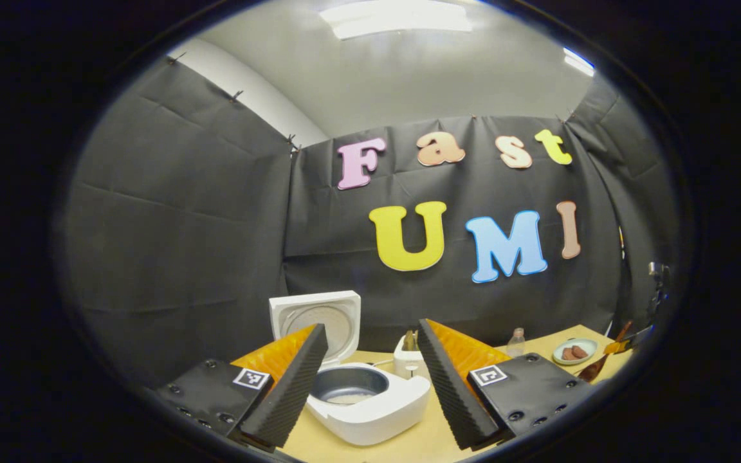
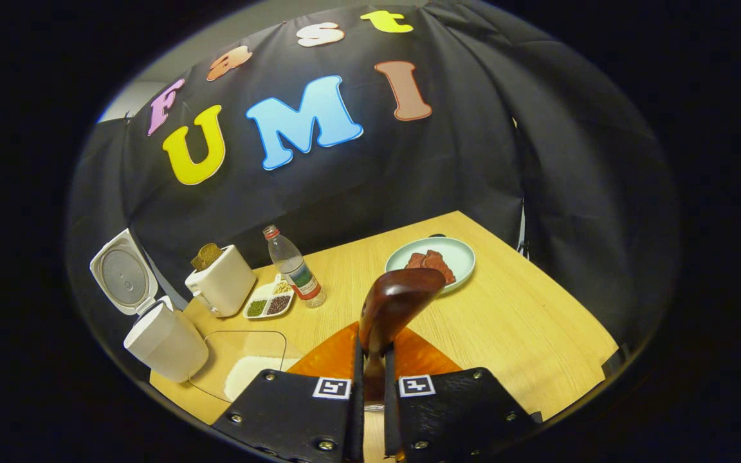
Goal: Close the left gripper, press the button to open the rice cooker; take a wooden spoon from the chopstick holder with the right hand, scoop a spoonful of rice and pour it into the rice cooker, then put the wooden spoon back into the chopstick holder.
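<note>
The white rice cooker (image 1: pixel 370 402) stands with its lid (image 1: pixel 316 318) swung up, and its grey inner pot (image 1: pixel 349 384) shows. My left gripper (image 1: pixel 370 386) hangs open just in front of it, one finger on each side. In the right gripper view the cooker (image 2: pixel 164 344) is at the far left. My right gripper (image 2: pixel 370 386) is shut on the handle of a dark wooden spoon (image 2: pixel 396 299), whose bowl sticks up above the table. A white chopstick holder (image 2: pixel 221 280) stands behind the cooker. White rice (image 2: pixel 251 374) lies in a clear container (image 2: pixel 242 360) near the front edge.
A plastic bottle (image 2: pixel 293 265) and a small divided dish of beans (image 2: pixel 269 302) stand beside the holder. A pale green plate with brown pieces (image 2: pixel 433 260) lies toward the far right of the wooden table (image 2: pixel 525 334). Black cloth walls close the booth behind.
</note>
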`<state>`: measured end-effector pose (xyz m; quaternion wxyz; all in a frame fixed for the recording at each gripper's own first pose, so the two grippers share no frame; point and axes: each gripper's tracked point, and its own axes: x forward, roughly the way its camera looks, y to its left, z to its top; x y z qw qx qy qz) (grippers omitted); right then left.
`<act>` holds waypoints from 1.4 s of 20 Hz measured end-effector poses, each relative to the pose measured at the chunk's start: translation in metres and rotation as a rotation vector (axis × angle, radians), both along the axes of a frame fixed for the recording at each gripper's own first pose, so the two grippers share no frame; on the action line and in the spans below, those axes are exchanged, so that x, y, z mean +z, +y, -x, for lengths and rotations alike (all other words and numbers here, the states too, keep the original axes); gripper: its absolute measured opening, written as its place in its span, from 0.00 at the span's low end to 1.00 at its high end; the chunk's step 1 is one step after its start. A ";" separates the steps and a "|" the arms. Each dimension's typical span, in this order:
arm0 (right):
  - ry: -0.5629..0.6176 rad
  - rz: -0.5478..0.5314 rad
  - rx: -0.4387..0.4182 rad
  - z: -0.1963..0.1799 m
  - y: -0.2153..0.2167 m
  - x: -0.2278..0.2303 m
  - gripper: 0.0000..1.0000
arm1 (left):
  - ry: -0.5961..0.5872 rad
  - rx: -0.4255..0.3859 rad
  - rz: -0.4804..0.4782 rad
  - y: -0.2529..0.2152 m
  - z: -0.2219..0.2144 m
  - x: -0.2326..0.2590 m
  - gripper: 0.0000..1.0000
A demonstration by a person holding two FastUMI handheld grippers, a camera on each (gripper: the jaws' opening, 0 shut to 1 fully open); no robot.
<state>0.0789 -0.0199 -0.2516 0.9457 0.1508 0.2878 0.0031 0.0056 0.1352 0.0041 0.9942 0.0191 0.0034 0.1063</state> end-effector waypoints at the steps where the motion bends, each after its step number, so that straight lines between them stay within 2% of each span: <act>1: -0.013 0.009 0.007 -0.001 0.004 0.009 0.13 | -0.001 -0.008 0.015 0.003 -0.001 -0.003 0.99; 7: -0.106 0.056 0.049 -0.008 0.039 0.056 0.13 | 0.023 -0.022 0.056 0.030 0.000 -0.025 0.98; 12: -0.145 0.042 0.079 -0.014 0.090 0.063 0.13 | 0.046 -0.014 0.056 0.059 0.006 -0.034 0.98; 20: -0.085 0.039 0.148 -0.010 0.163 0.015 0.13 | 0.069 0.015 0.050 0.107 0.014 -0.043 0.98; 25: -0.055 0.098 0.201 -0.011 0.200 -0.019 0.13 | 0.109 0.041 0.048 0.135 0.025 -0.064 0.99; 28: -0.041 0.170 0.195 -0.014 0.211 -0.036 0.13 | 0.133 0.053 0.040 0.147 0.032 -0.072 0.98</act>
